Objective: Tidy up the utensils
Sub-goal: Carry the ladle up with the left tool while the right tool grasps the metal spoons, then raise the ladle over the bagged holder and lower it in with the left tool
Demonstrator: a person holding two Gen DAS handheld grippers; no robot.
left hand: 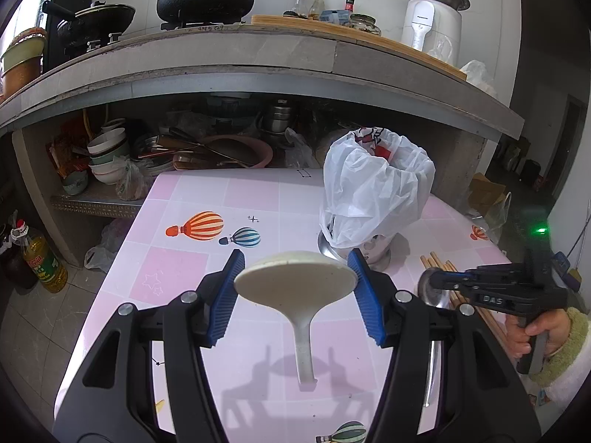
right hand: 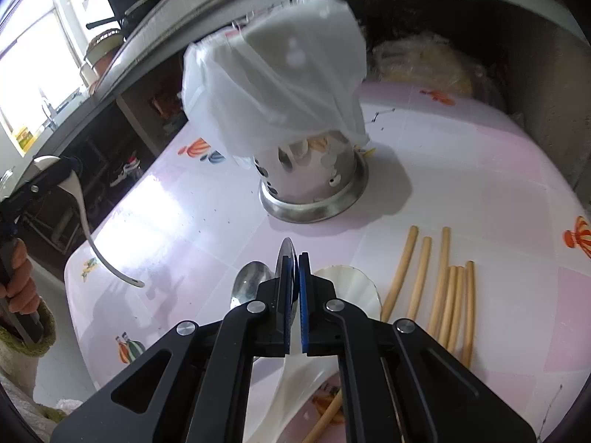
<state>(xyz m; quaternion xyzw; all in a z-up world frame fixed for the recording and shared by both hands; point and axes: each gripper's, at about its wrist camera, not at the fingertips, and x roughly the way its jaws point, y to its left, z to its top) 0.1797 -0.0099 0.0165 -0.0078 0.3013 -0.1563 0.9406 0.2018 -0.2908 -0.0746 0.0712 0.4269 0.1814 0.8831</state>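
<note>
My left gripper (left hand: 295, 258) is shut on the bowl of a white spoon (left hand: 295, 284), held above the pink table with its handle hanging toward me. The right wrist view shows that spoon (right hand: 79, 199) at far left. My right gripper (right hand: 295, 258) is shut on the bowl of a metal spoon (right hand: 285, 253), held edge-on; in the left wrist view it (left hand: 437, 280) is at the right. A perforated metal utensil holder (right hand: 314, 181) with a white plastic bag (right hand: 273, 74) draped over it stands behind both grippers.
On the table under my right gripper lie another metal spoon (right hand: 251, 284), a white ladle (right hand: 351, 288) and several wooden chopsticks (right hand: 439, 288). A concrete counter (left hand: 258, 70) with pots overhangs the table's far side. A person's hand (left hand: 532, 332) grips the right tool.
</note>
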